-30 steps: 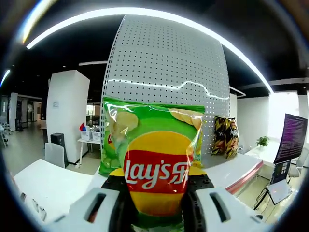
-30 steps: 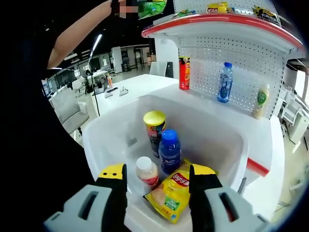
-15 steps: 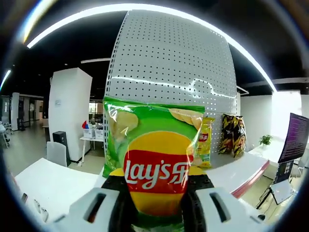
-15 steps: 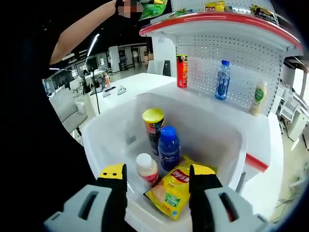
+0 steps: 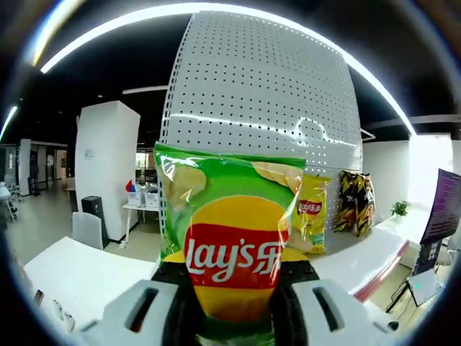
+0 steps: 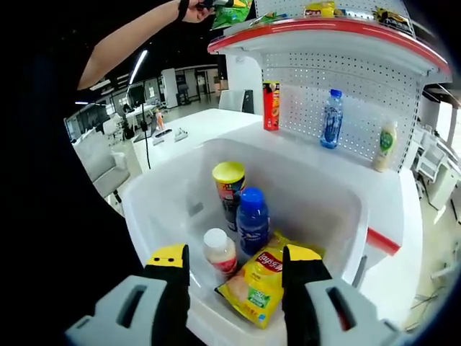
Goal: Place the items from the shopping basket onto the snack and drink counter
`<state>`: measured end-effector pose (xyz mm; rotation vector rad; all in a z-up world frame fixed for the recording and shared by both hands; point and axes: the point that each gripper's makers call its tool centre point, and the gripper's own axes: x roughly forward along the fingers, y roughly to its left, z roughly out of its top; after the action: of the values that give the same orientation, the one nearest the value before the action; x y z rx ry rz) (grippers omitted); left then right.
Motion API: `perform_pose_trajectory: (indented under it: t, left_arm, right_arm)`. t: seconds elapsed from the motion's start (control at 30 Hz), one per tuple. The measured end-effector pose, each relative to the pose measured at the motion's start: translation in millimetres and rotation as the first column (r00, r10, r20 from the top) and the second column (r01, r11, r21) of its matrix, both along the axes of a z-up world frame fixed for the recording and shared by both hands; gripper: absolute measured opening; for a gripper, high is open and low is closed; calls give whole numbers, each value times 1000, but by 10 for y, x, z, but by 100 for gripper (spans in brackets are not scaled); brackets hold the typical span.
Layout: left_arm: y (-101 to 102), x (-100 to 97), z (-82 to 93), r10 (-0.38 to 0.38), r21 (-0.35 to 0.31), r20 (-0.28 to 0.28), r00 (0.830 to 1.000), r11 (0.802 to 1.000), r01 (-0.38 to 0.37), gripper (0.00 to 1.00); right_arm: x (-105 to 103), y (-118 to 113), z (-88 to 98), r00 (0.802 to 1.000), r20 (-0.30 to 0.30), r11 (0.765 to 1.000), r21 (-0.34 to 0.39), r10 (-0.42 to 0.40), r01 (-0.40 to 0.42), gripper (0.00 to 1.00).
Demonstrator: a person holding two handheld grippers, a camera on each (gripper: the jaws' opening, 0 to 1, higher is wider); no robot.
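My left gripper (image 5: 230,292) is shut on a green Lay's chip bag (image 5: 230,241), held upright in front of the top shelf's white pegboard (image 5: 259,108). In the right gripper view the same green bag (image 6: 232,10) is up at the red-edged top shelf (image 6: 324,27), at the end of the person's arm (image 6: 126,43). My right gripper (image 6: 236,282) hangs open over the white shopping basket (image 6: 155,198). Inside the basket are a yellow-lidded can (image 6: 229,186), a blue bottle (image 6: 252,220), a small white bottle (image 6: 220,252) and a yellow chip bag (image 6: 261,287).
On the top shelf (image 5: 356,263) a yellow Lay's bag (image 5: 310,216) and a dark snack bag (image 5: 358,203) lean on the pegboard. The lower counter carries a red chip can (image 6: 271,105), a water bottle (image 6: 331,119) and a pale green bottle (image 6: 386,146).
The left gripper view has shifted along the top shelf, bringing the yellow Lay's bag out from behind the green bag. The right gripper has barely moved over the basket.
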<state>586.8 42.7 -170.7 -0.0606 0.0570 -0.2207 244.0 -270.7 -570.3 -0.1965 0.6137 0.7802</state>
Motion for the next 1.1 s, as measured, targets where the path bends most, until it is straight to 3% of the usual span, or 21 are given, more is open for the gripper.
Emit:
perform_pose_trajectory:
  t: [0.27, 0.47, 0.6, 0.87, 1.1]
  left_arm:
    - [10, 94, 52, 12, 4, 5, 1000, 1000, -12, 36]
    - [92, 252, 3, 37, -19, -15, 999, 999, -38, 36]
    - [87, 317, -13, 44, 11, 1, 999, 999, -44, 36]
    - [166, 451, -66, 58, -32, 2, 998, 998, -57, 36]
    - [186, 538, -89, 58, -28, 17, 998, 998, -57, 36]
  right_arm:
    - [-38, 14, -25, 1000, -3, 1000, 4, -5, 5, 50]
    - [-41, 26, -11, 1000, 3, 1000, 9, -14, 14, 50]
    - [-69, 31, -30, 1000, -2, 1000, 7, -18, 18, 50]
    - [-101, -3, -41, 999, -7, 999, 5, -38, 38, 50]
    - [-108, -15, -37, 999, -7, 999, 4, -44, 44, 50]
